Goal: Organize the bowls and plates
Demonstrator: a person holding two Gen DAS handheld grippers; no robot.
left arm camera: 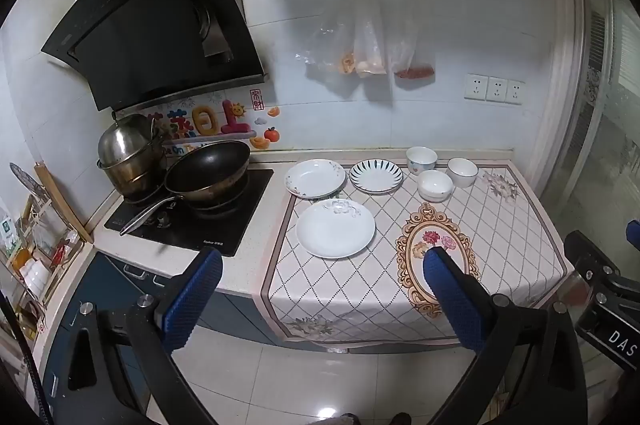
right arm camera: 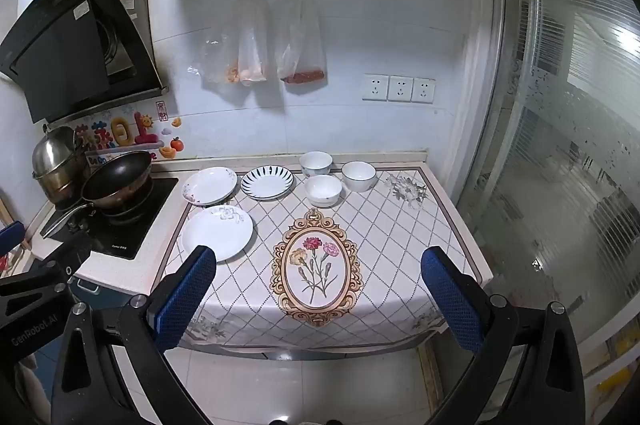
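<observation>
With the left gripper (left arm camera: pixel 322 289) and right gripper (right arm camera: pixel 318 289) both spread wide and empty, the white plate (left arm camera: pixel 335 228) just ahead could be chipped if clamped off-centre

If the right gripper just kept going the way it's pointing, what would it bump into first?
Probably the tablecloth near its flower oval: the open right gripper tilts down at bare cloth, with the bowls farther back. Depth is uncertain.
</observation>
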